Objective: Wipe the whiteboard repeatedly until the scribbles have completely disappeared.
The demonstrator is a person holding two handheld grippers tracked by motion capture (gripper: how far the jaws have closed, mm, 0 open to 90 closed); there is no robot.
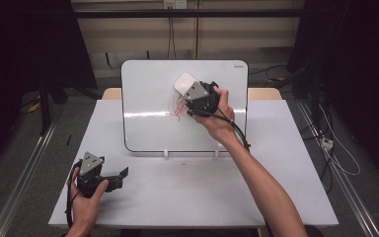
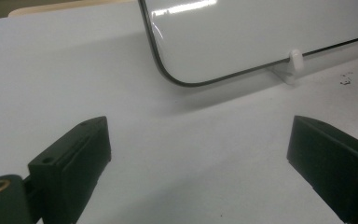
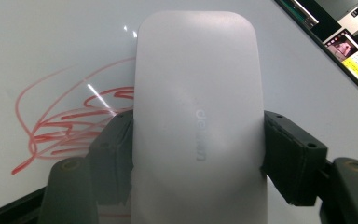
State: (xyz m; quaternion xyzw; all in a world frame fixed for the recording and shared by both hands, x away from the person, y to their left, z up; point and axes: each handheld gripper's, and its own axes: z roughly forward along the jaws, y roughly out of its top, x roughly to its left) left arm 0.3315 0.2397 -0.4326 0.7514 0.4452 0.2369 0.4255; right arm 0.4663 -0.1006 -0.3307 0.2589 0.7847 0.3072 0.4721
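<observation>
Two black jaws of the right gripper [image 1: 191, 93] are clamping a white rounded-rectangle plastic eraser [image 3: 198, 121], pressing it onto the glossy whiteboard [image 1: 148, 123] just beside red marker scribbles [image 3: 70, 126]; the left gripper [image 2: 200, 158] is resting wide open, holding nothing.

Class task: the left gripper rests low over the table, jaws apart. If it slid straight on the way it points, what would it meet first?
Probably the whiteboard: the left gripper points along bare table toward its lower edge, though depth is uncertain.

High view from above the person's side, facing forward and down on the tabletop [image 1: 177, 192] and whiteboard [image 1: 148, 123], left gripper view low, facing the whiteboard's lower corner, right gripper view close against the whiteboard, all sharing it
</observation>
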